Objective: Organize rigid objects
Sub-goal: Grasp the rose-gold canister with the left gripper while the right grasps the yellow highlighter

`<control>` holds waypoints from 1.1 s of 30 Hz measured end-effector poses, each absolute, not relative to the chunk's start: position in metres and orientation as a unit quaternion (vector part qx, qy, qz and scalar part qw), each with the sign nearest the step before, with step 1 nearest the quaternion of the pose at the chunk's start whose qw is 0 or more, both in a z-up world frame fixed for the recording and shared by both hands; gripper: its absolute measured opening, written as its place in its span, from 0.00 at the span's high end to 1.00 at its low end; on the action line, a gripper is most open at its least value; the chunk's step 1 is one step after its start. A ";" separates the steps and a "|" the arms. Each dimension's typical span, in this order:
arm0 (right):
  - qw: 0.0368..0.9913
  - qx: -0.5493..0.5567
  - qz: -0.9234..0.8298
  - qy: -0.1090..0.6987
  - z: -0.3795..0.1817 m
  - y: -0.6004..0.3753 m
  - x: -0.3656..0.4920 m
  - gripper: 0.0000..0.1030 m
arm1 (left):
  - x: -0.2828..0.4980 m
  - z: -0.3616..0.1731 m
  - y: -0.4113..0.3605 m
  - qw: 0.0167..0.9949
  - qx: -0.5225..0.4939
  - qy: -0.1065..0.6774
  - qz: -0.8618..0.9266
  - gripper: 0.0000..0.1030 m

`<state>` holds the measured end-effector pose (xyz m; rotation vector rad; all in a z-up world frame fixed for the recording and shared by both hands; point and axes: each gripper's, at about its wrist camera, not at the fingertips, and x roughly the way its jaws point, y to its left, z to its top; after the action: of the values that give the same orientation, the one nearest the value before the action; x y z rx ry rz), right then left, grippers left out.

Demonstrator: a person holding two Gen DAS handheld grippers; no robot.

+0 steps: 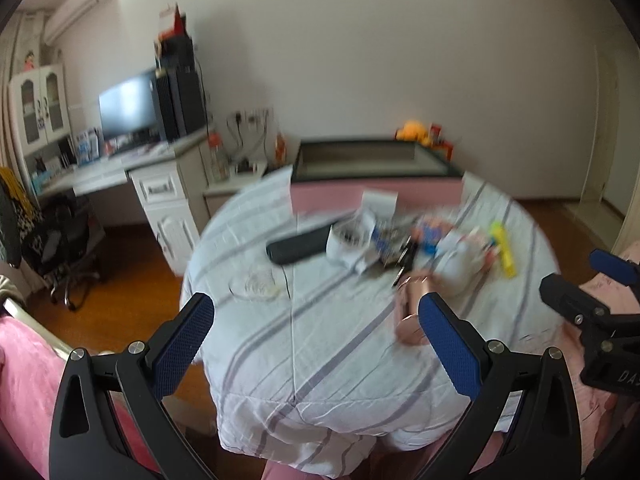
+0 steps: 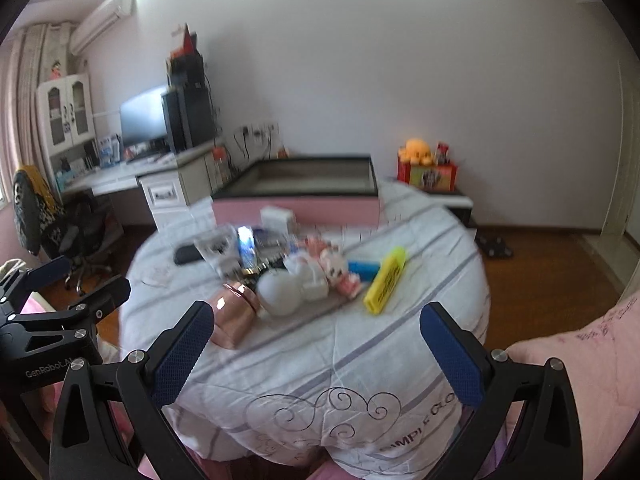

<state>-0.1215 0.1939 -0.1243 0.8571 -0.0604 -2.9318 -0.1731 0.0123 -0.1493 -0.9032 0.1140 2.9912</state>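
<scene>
A heap of small objects lies on a striped white quilt (image 2: 360,344). In it are a rose-gold cup (image 2: 234,318) on its side, a white ball (image 2: 279,292), a yellow highlighter (image 2: 386,280), a blue bar (image 2: 362,269), a pink-and-white toy (image 2: 336,270) and a black case (image 2: 187,255). The left wrist view shows the black case (image 1: 298,245), the rose-gold cup (image 1: 410,312) and the highlighter (image 1: 503,255), all blurred. My left gripper (image 1: 316,312) and my right gripper (image 2: 318,320) are both open, empty, short of the heap.
Behind the heap stands a pink box with a dark frame (image 2: 304,188). A white desk (image 1: 120,168) with a monitor and an office chair (image 1: 60,248) is at the left. Wooden floor (image 2: 552,264) shows at the right. A pink cloth (image 2: 580,368) lies close at the right.
</scene>
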 end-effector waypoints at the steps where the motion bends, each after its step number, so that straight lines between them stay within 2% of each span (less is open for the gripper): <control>1: 0.042 0.290 -0.956 -0.022 -0.131 0.196 -0.129 0.00 | -0.180 -0.156 0.014 0.007 -0.301 0.038 0.953 0.00; 6: 0.036 0.319 -0.946 -0.036 -0.147 0.211 -0.153 0.00 | -0.208 -0.179 0.033 0.029 -0.342 0.049 0.938 0.00; 12: 0.019 0.343 -0.937 -0.058 -0.161 0.233 -0.174 0.00 | -0.225 -0.181 0.051 0.063 -0.351 0.045 0.933 0.00; 22: 0.027 0.369 -0.926 -0.072 -0.180 0.249 -0.207 0.00 | -0.243 -0.210 0.072 0.080 -0.388 0.090 0.914 0.00; 31: 0.021 0.378 -0.925 -0.045 -0.190 0.249 -0.224 0.00 | -0.257 -0.225 0.059 0.097 -0.399 0.055 0.910 0.00; 32: 0.021 0.379 -0.924 -0.044 -0.190 0.250 -0.225 0.00 | -0.257 -0.225 0.059 0.098 -0.397 0.057 0.911 0.02; 33: 0.023 0.378 -0.924 -0.042 -0.191 0.251 -0.225 0.00 | -0.255 -0.224 0.059 0.103 -0.394 0.057 0.912 0.10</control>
<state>-0.2254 0.2511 -0.1906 1.1714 -0.1314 -2.8622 -0.2553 0.0592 -0.2235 -1.1616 0.1682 2.6899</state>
